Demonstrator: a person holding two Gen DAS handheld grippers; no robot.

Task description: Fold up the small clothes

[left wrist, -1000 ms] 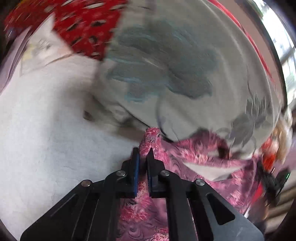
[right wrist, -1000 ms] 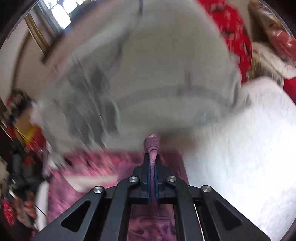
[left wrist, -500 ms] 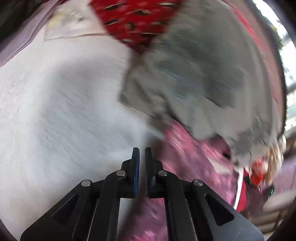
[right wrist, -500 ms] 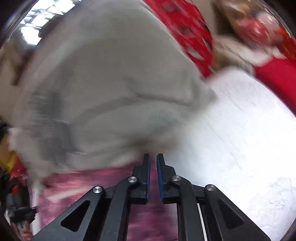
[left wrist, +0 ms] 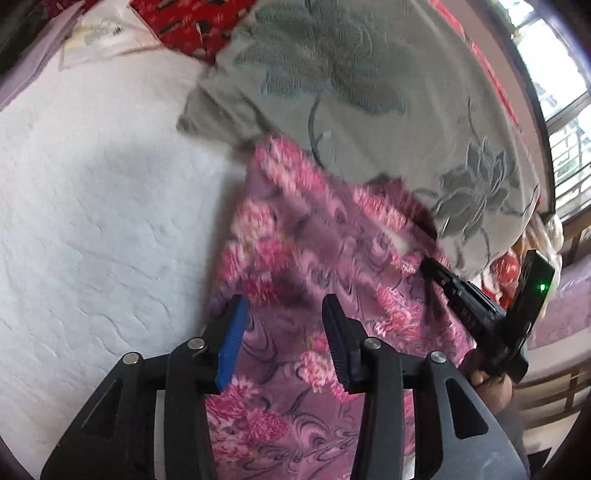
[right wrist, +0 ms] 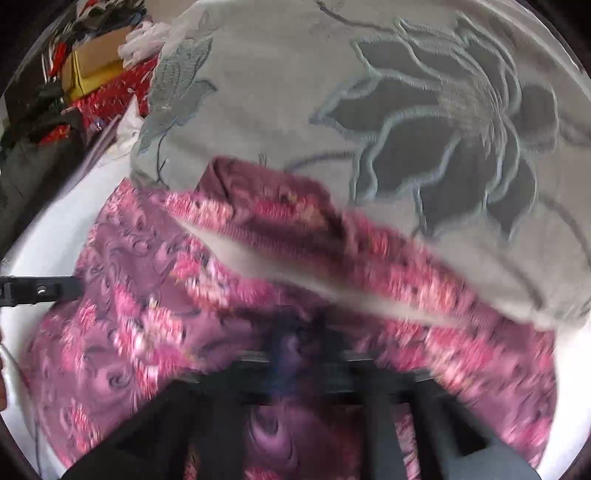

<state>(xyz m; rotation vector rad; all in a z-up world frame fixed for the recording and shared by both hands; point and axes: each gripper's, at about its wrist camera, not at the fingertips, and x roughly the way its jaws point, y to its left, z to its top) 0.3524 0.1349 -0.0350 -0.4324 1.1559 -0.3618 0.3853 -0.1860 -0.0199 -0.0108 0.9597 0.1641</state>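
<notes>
A purple garment with pink flowers [left wrist: 314, 266] lies on the white bed cover [left wrist: 92, 229], its far edge over a grey flowered blanket [left wrist: 369, 92]. My left gripper [left wrist: 282, 328] is open and empty just above the garment's near part. The right gripper [left wrist: 428, 264] shows at the right of the left wrist view, its tip at the garment's right edge. In the right wrist view the garment [right wrist: 184, 295] fills the lower half, and my right gripper [right wrist: 295, 343] is badly blurred over it, so its state is unclear. The left gripper's fingers [right wrist: 40, 290] show at the left edge.
A red patterned cloth [left wrist: 192, 22] and a clear plastic bag [left wrist: 96, 37] lie at the far end of the bed. A window [left wrist: 561, 110] is at the right. Boxes and piled clothes [right wrist: 74, 74] sit beyond the bed's left side.
Both grippers held the garment's corners a second ago and let go. The left gripper has opened wide, and the garment now lies spread out.
</notes>
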